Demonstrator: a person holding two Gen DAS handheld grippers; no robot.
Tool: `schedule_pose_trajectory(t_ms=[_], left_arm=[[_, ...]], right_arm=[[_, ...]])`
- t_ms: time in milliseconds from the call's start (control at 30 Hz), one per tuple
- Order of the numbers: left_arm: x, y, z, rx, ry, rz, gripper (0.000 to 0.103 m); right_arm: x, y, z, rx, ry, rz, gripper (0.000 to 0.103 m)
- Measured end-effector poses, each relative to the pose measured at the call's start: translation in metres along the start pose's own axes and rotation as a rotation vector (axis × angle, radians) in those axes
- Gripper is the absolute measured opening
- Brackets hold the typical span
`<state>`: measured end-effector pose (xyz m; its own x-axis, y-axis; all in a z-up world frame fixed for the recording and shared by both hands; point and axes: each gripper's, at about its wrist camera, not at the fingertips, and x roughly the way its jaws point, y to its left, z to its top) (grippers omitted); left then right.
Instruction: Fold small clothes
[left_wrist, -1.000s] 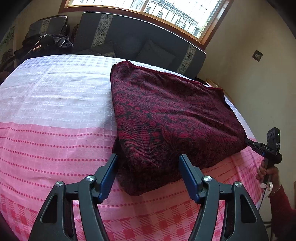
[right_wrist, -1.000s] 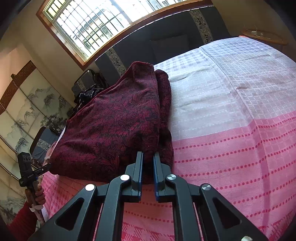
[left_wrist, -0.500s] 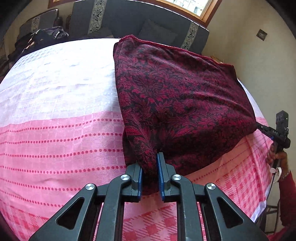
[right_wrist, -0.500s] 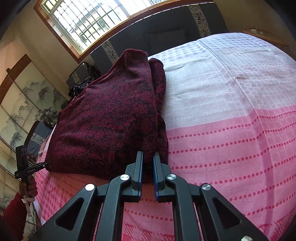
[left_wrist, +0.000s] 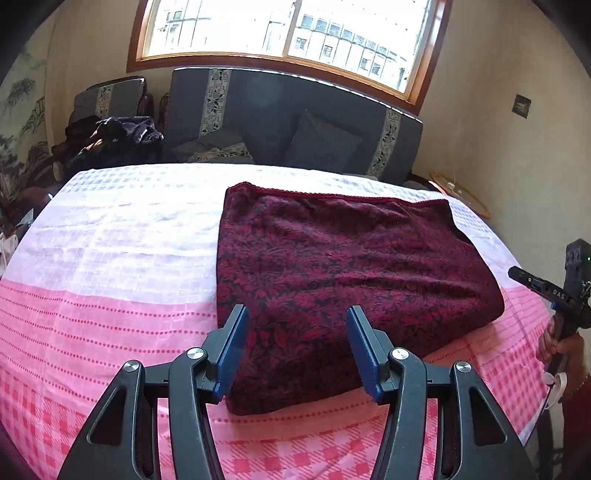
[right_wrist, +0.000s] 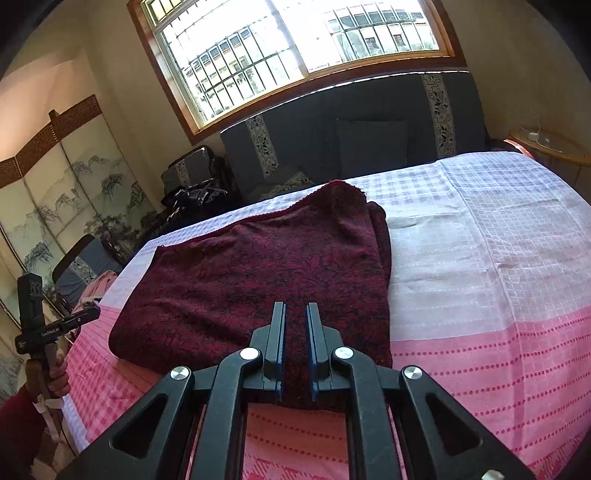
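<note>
Pink cloth (left_wrist: 110, 332); "DAS" on right gripper (left_wrist: 517, 275)

Before me: pink-and-white checked tablecloth (left_wrist: 110, 258); behind it, dark grey sofa (left_wrist: 277, 122) with cushion (left_wrist: 321, 147); barred window (right_wrist: 295, 48); painted folding screen (right_wrist: 66, 192); dark clothes heap (left_wrist: 118, 140).

Left hand-held gripper (left_wrist: 295, 345) just opened, empty; right hand-held gripper (right_wrist: 295, 345) seemingly shut.
</note>
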<state>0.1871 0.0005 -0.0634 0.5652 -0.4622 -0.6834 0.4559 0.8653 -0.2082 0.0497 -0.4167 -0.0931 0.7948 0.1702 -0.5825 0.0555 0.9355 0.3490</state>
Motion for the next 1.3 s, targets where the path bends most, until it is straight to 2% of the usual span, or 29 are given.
schedule_pose_trajectory(t_ms=[67,200,267,300,367,400,500,633,700,800,833,867,933,1033,1133,1233,1300], left_arm=[[0.022,-0.02,0.002,0.028,0.029,-0.016,0.055],[0.049,-0.047,0.003,0.02,0.049,-0.071,0.055],[0.063,-0.057,0.002,0.039,0.078,-0.052,0.054],[0.071,-0.059,0.0,0.05,0.103,-0.034,0.051],[0.087,-0.058,-0.006,0.05,0.159,-0.002,0.034],[0.095,-0.055,-0.009,0.037,0.184,0.005,0.031],[0.103,-0.043,-0.014,-0.011,0.19,-0.018,0.029],[0.102,-0.048,-0.013,0.046,0.195,0.005,0.029],[0.094,-0.053,-0.007,0.066,0.179,-0.003,0.029],[0.073,-0.053,0.012,0.067,0.107,0.006,0.03],[0.068,-0.049,0.021,0.061,0.08,0.0,0.033],[0.064,-0.046,0.031,0.055,0.055,-0.002,0.04],[0.062,-0.037,0.049,0.04,0.009,0.041,0.048],[0.074,-0.025,0.074,0.031,-0.019,0.079,0.049],[0.1,-0.01,0.094,0.012,0.006,0.092,0.049],[0.127,0.009,0.101,-0.015,0.034,0.116,0.049],[0.143,0.025,0.102,-0.053,0.05,0.132,0.049]], right_arm=[[0.019,0.026,0.001,-0.056,0.046,0.034,0.011],[0.05,0.076,-0.005,-0.155,0.096,0.099,0.011],[0.066,0.09,-0.009,-0.185,0.125,0.101,0.011],[0.074,0.093,-0.012,-0.19,0.145,0.098,0.011],[0.09,0.095,-0.019,-0.189,0.193,0.087,0.01],[0.097,0.095,-0.023,-0.193,0.215,0.069,0.01],[0.116,0.085,-0.038,-0.175,0.299,0.046,0.009],[0.114,0.067,-0.032,-0.109,0.294,0.126,0.006],[0.103,0.058,-0.02,-0.067,0.264,0.172,0.007],[0.086,0.043,0.009,-0.057,0.193,0.176,0.008],[0.083,0.035,0.022,-0.051,0.176,0.156,0.008],[0.082,0.027,0.035,-0.045,0.161,0.13,0.009],[0.086,0.008,0.063,-0.024,0.138,0.094,0.009],[0.11,-0.019,0.098,0.012,0.163,0.056,0.009],[0.138,-0.043,0.117,0.043,0.194,-0.014,0.009],[0.161,-0.066,0.119,0.077,0.222,-0.102,0.009],[0.172,-0.081,0.112,0.128,0.248,-0.135,0.003]])
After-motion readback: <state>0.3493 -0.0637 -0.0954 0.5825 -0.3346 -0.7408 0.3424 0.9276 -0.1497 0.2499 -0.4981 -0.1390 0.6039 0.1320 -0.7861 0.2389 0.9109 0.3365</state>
